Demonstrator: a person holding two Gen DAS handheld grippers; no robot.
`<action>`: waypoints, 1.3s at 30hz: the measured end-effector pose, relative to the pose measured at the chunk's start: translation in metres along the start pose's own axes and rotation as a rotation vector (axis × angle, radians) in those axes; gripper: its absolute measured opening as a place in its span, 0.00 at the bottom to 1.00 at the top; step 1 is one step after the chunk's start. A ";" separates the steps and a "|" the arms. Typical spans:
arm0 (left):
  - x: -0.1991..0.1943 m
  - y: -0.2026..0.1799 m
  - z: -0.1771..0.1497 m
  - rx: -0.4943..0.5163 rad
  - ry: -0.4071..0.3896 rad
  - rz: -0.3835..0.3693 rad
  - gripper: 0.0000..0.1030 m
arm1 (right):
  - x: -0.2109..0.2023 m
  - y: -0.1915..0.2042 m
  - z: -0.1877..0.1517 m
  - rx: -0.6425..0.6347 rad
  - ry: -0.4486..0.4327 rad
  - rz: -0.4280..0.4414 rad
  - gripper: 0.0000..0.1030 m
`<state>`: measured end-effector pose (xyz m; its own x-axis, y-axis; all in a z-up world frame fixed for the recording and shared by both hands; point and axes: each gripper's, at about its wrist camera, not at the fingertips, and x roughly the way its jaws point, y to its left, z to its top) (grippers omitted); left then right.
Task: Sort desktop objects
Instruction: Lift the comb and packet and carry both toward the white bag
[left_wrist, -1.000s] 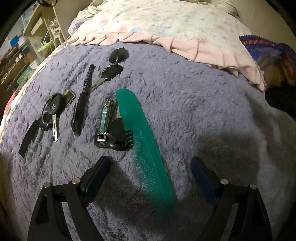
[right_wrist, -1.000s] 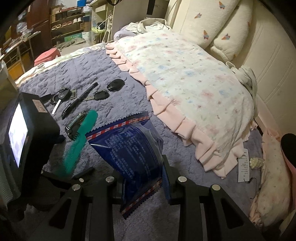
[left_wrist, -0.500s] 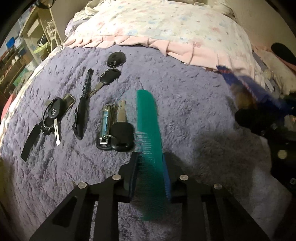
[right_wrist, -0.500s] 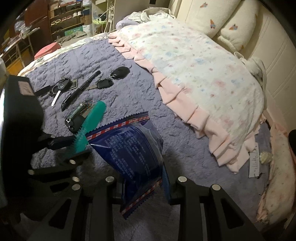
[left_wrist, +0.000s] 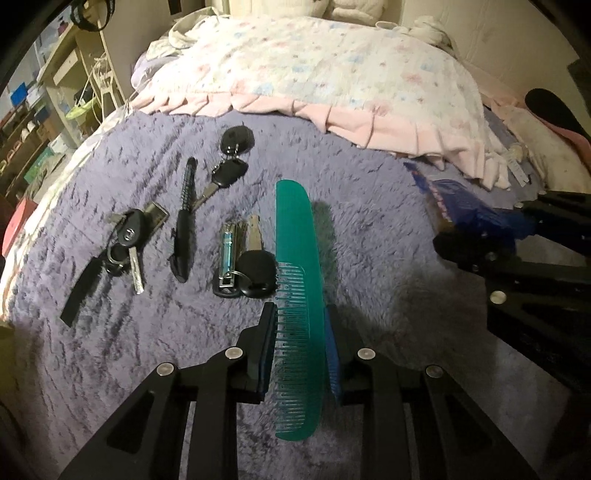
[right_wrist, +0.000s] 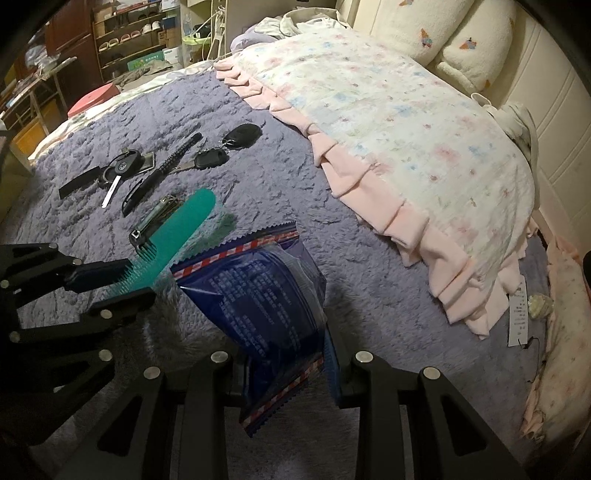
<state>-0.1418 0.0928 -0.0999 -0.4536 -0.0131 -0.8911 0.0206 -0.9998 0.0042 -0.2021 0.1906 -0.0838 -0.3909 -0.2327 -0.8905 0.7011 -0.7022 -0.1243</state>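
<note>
Presently counted on purple blanket (left_wrist: 369, 229): three key bunches, one pen (left_wrist: 183, 229), one nail clipper (left_wrist: 226, 254). Left hand-held gripper (left_wrist: 300, 325) pinching green comb (left_wrist: 297, 295); right hand-held gripper (right_wrist: 288, 365) clamped on blue packet (right_wrist: 266, 306), both raised.

A purple plush blanket (right_wrist: 258, 122) covers the bed, under a pink-frilled floral quilt (right_wrist: 388, 122). 2 cream pillows (right_wrist: 443, 40) lean against the headboard. Cluttered shelves (right_wrist: 125, 33) stand beyond, dimly lit.
</note>
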 end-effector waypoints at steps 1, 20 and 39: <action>-0.004 0.001 0.000 0.005 -0.008 0.007 0.24 | -0.001 0.001 0.000 0.000 0.000 0.000 0.26; -0.137 0.093 -0.021 -0.020 -0.088 0.117 0.24 | -0.073 0.088 0.038 -0.104 -0.057 0.018 0.26; -0.289 0.275 -0.127 -0.212 -0.120 0.299 0.24 | -0.155 0.327 0.111 -0.370 -0.158 0.246 0.26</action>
<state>0.1079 -0.1759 0.1011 -0.5006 -0.3182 -0.8051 0.3462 -0.9260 0.1507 0.0215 -0.0783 0.0619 -0.2520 -0.4817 -0.8393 0.9386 -0.3329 -0.0907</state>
